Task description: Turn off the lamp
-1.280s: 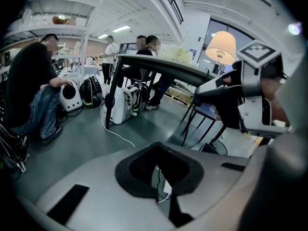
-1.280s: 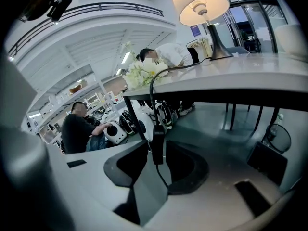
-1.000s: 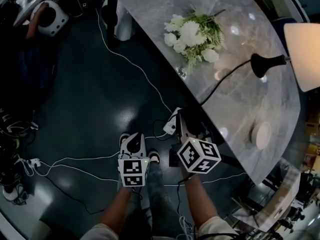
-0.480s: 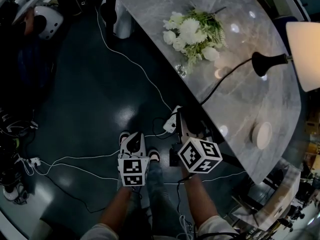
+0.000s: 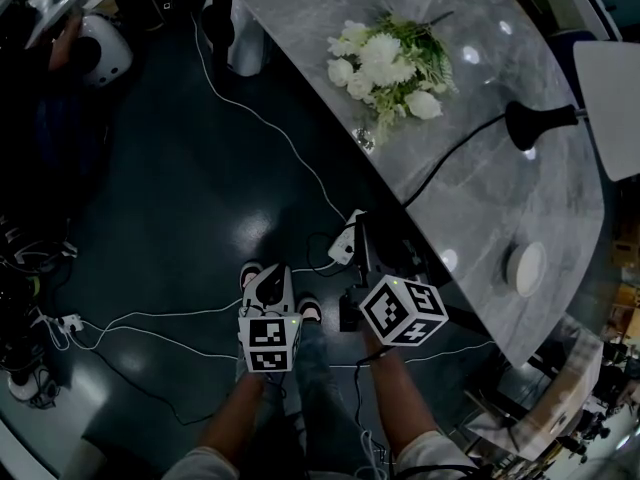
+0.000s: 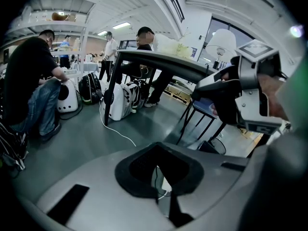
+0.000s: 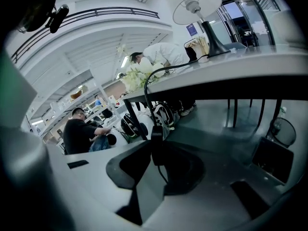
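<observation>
The table lamp stands at the table's right end; its shade (image 5: 610, 98) is grey and unlit, above a black base (image 5: 528, 126). Its black cord (image 5: 450, 163) runs over the table edge and down. In the right gripper view the cord's black inline switch (image 7: 157, 143) hangs between my right gripper's (image 7: 156, 174) jaws, which are closing on it, with the unlit lamp (image 7: 197, 6) above. The right gripper (image 5: 362, 251) sits just below the table edge. My left gripper (image 5: 265, 280) hangs beside it over the floor, jaws together, holding nothing.
A bunch of white flowers (image 5: 390, 63) and a round white dish (image 5: 524, 268) sit on the grey marble table (image 5: 480, 208). White cables (image 5: 260, 118) trail across the dark floor. People work at benches (image 6: 33, 81) behind, with bags by the table leg (image 6: 120, 100).
The lampshade glowed warm before and is now dark grey. Neither gripper has shifted noticeably.
</observation>
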The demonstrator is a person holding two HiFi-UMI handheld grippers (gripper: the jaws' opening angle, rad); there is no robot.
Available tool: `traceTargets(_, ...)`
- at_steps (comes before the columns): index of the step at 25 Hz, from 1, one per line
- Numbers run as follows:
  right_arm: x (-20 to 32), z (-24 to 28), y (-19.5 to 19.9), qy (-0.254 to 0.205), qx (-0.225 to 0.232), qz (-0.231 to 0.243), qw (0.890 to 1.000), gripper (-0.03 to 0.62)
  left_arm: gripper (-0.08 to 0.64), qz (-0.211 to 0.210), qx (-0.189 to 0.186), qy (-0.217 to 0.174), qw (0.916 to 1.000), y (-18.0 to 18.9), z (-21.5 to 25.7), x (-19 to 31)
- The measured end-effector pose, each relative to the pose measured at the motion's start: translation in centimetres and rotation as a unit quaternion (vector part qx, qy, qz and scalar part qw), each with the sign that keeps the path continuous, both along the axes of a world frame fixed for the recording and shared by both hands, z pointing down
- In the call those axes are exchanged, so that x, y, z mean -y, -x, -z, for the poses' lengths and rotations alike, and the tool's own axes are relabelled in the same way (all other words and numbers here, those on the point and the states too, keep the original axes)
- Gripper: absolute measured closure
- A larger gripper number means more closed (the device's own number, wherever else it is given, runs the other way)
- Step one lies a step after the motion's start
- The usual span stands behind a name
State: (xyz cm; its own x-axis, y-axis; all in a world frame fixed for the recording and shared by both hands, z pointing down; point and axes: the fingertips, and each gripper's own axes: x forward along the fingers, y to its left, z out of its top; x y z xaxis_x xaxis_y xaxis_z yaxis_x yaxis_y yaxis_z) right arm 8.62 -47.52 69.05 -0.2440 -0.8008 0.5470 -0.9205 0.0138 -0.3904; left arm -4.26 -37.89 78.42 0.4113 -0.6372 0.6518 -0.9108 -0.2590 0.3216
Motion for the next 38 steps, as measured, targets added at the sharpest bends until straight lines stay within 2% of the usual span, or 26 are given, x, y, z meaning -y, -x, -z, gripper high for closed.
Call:
traceTargets(10,0.1,-0.1,0.0,-0.002,0.008,0.012,1.0,0.514,0.568,-0.01,0.007,0.004,0.9999,0.0,-0.1,-0.4)
traceTargets(14,-0.2,0.0,0.4,-0.004,0.014,0.02,1.0,0.487,0.568,-0.011,0.011,0.002,0.9999,0.1,0.1,-0.5)
traceTargets(18,-0.5,0.5,0.5,-0.017,0.014,0.024,0.999,0.463,0.568,-0.009,0.013,-0.001,0.9999,0.1,0.2,-0.3)
traceTargets(23,-1.3,0.9,0.0,-0.038,0.048,0.015,0.998,0.463,0.568,-0.011,0.013,0.002,0.9999,-0.2,-0.1,-0.7)
traceTargets(26,-2.2,0.8,-0.9,-0.043,0.045,0.009,0.998,0.463,0.568,-0.012,0.014,0.005,0.9998,-0.4,-0.3,-1.0)
traceTargets(30,-3.6,-0.4,-2.4,-0.023,0.025,-0.004,0.999,0.471,0.568,-0.018,0.016,0.005,0.9997,-1.0,-0.5,-1.2)
traceTargets(34,-5.3,-3.0,-3.8,0.023,-0.016,-0.021,0.999,0.573,0.568,-0.022,0.016,0.004,0.9996,-1.7,-0.6,-1.3)
traceTargets(38,-7.2,-5.2,-4.1,0.062,-0.027,-0.02,0.997,0.591,0.568,-0.028,0.018,0.004,0.9994,-2.4,-0.8,-1.6)
